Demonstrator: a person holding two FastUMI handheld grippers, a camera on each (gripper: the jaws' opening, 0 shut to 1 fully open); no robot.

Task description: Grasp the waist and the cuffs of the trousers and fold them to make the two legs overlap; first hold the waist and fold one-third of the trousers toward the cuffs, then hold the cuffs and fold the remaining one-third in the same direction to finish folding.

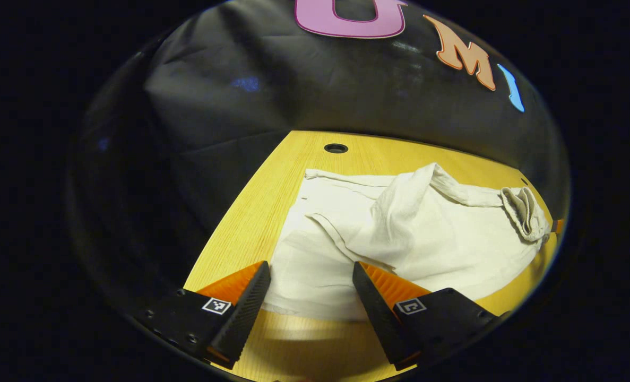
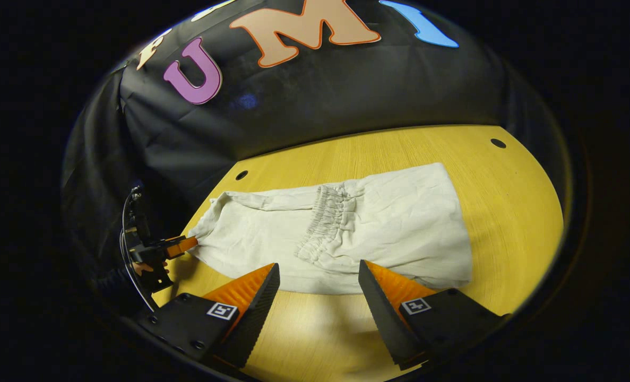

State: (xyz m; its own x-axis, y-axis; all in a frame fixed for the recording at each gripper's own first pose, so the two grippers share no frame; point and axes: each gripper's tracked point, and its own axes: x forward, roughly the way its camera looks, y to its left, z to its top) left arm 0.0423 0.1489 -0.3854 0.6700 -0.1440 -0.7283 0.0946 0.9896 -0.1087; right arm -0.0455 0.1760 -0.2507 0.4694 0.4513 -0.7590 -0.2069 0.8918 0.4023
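Cream trousers (image 2: 399, 223) lie on the yellow table (image 2: 506, 212), with the elastic waist (image 2: 328, 223) folded over onto the legs near the middle. My right gripper (image 2: 319, 271) hangs open just above the cloth's near edge. In the right gripper view, my left gripper (image 2: 179, 245) sits at the cuff end (image 2: 208, 233) on the far left, held by a hand. In the left gripper view, the left gripper (image 1: 309, 271) stands open with the trousers' (image 1: 346, 223) near edge between its fingers, which are not pressing on it. The gathered waist (image 1: 524, 212) shows bunched at the right.
The table has small round holes (image 2: 241, 174) (image 2: 498, 142) (image 1: 336, 148) near its back edge. The black cloth wall (image 2: 320, 106) rises right behind the table. Bare wood (image 2: 511, 175) lies to the right of the trousers.
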